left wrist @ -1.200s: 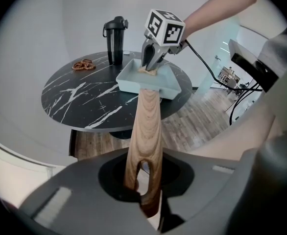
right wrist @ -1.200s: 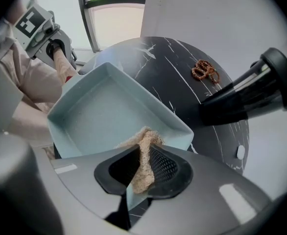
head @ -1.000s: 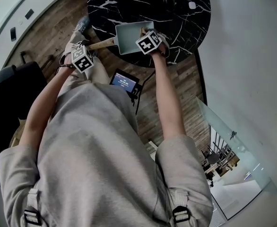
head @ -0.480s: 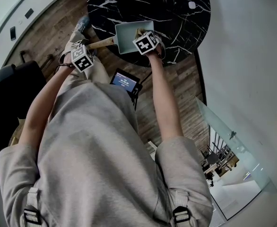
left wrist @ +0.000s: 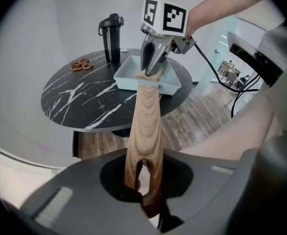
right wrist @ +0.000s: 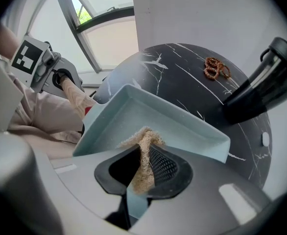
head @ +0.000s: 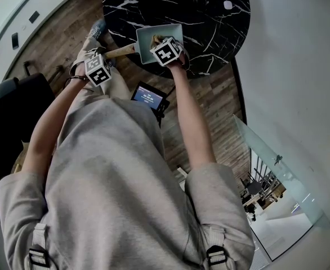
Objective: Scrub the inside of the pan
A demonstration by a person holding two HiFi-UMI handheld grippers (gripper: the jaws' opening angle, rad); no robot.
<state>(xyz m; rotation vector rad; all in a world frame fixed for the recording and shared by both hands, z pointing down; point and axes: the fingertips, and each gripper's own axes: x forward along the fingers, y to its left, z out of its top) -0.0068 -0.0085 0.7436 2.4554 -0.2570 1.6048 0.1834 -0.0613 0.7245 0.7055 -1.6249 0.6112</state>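
A pale blue square pan [head: 147, 43] with a wooden handle [head: 120, 52] sits at the near edge of the round black marble table [head: 210, 16]. My left gripper [left wrist: 142, 180] has the handle [left wrist: 146, 116] between its jaws, which are closing tighter on it. My right gripper [right wrist: 141, 168] is shut on a tan fibrous scrubber [right wrist: 143, 143]. It presses the scrubber down onto the pan's floor [right wrist: 148, 114]. In the left gripper view, the right gripper [left wrist: 151, 65] stands steeply over the pan [left wrist: 170, 82] near its handle end.
A black bottle [left wrist: 110, 31] and a brown pretzel-like thing [left wrist: 81, 64] stand at the table's far side. A small white object [head: 228, 5] lies on the table. A device with a lit screen [head: 148, 98] and a black chair [head: 13, 106] stand on the wooden floor.
My right gripper has slid left across the pan with the scrubber, from the right rim towards the handle side. The left gripper has kept its place on the handle.
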